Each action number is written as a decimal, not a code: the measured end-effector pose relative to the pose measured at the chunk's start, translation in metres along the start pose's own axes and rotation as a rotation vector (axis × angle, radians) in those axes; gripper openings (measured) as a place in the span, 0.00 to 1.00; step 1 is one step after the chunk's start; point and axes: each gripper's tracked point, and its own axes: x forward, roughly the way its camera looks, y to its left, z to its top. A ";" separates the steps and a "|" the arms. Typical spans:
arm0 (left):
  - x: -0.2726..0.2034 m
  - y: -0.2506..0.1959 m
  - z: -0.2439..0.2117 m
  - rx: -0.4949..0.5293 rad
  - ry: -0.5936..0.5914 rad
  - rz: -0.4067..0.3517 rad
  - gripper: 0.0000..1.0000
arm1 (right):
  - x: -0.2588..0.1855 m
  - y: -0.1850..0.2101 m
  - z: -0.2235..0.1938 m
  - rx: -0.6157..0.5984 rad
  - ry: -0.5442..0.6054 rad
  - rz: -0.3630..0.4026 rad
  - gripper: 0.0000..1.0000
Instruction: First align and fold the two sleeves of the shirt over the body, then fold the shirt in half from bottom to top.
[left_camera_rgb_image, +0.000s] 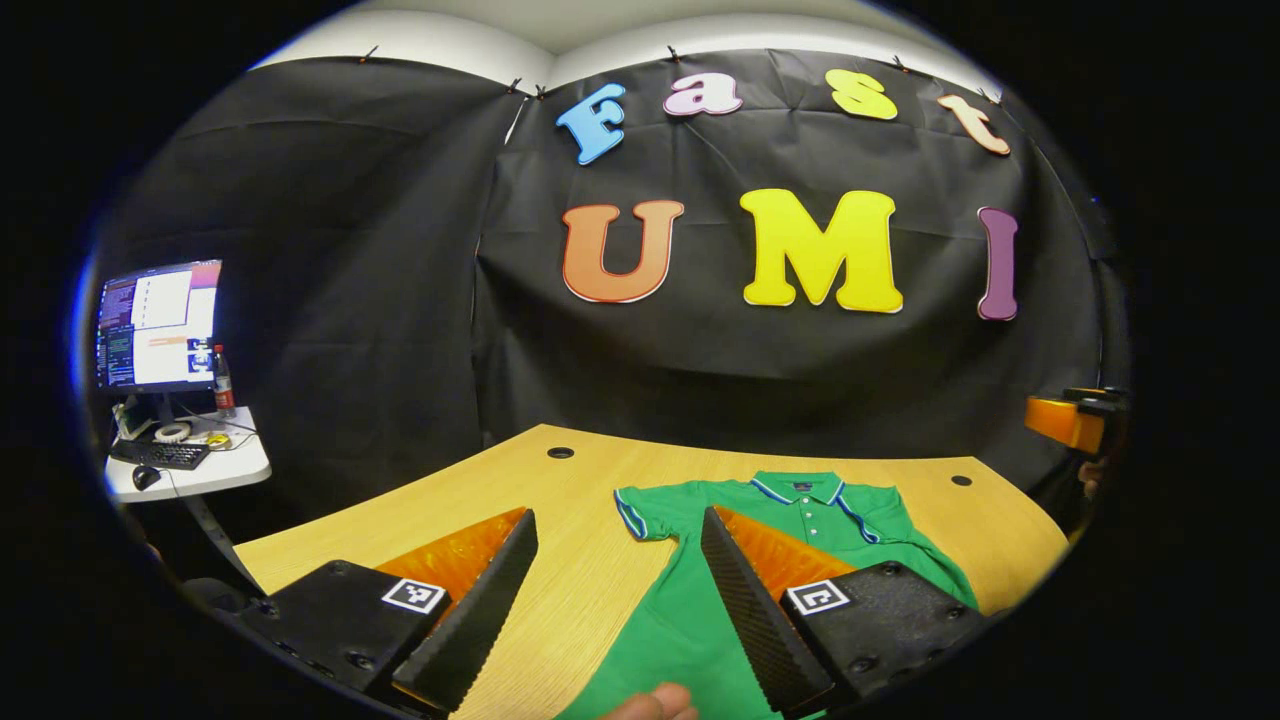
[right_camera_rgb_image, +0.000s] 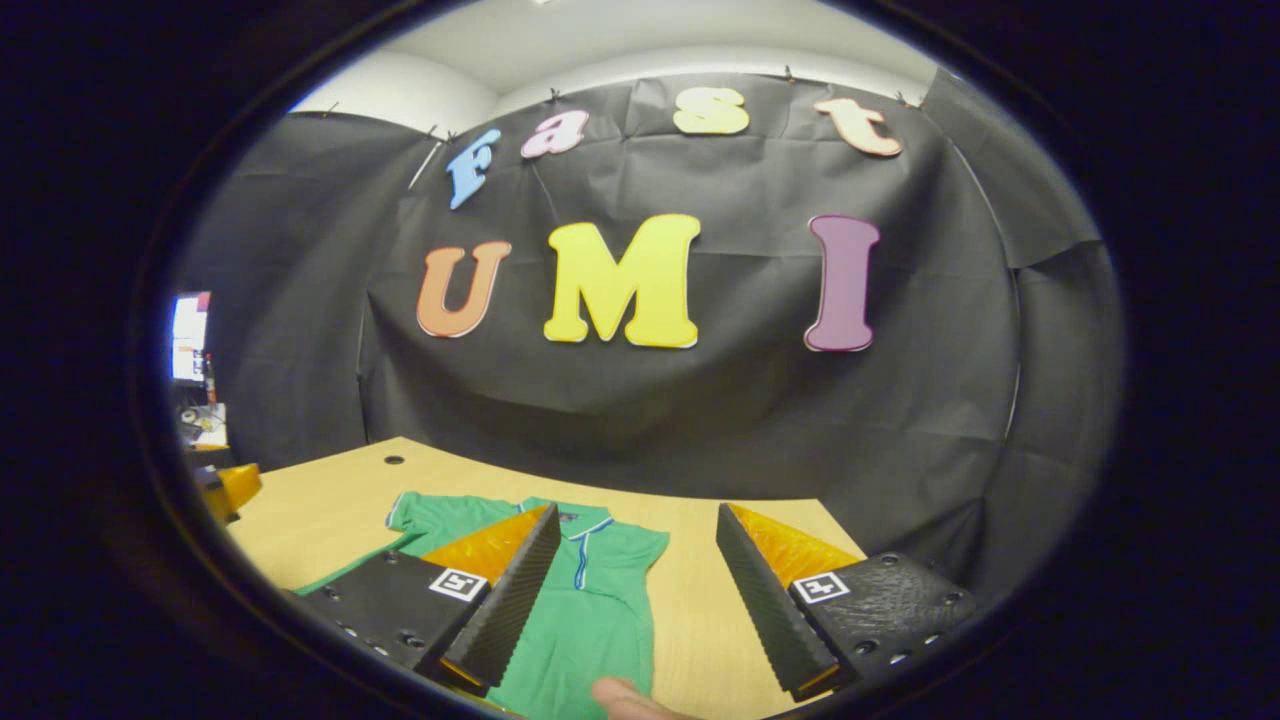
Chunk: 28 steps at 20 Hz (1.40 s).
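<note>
Left gripper view: green polo shirt (left_camera_rgb_image: 790, 540) is laid flat on wooden table (left_camera_rgb_image: 560, 520), collar at far end, hem toward camera; long axis runs near-to-far. Both short sleeves are seen spread out, not folded. Left gripper (left_camera_rgb_image: 620, 600) is held above the near part, spread wide, nothing gripped; shirt's left edge falls in the gap, one finger overlaps the body in the pic. Contact w/ fabric can't be told. A fingertip (left_camera_rgb_image: 655, 703) is seen at bottom edge.

Right gripper view: shirt (right_camera_rgb_image: 590, 600) is seen collar-far, hem-near, lying left of centre. Right gripper (right_camera_rgb_image: 635, 590) is released wide, empty; shirt's right sleeve and side sit in the gap. Other gripper (right_camera_rgb_image: 235, 485) is seen at left edge.
</note>
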 end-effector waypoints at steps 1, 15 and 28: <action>0.007 -0.002 0.001 -0.005 0.016 0.004 1.00 | -0.018 -0.008 -0.003 -0.005 -0.015 0.002 0.95; 0.263 0.008 -0.099 -0.065 0.295 0.080 1.00 | -0.082 -0.026 -0.089 -0.037 0.019 0.162 0.96; 0.309 0.003 -0.146 -0.079 0.512 0.018 0.79 | -0.055 -0.018 -0.127 0.013 0.101 0.192 0.95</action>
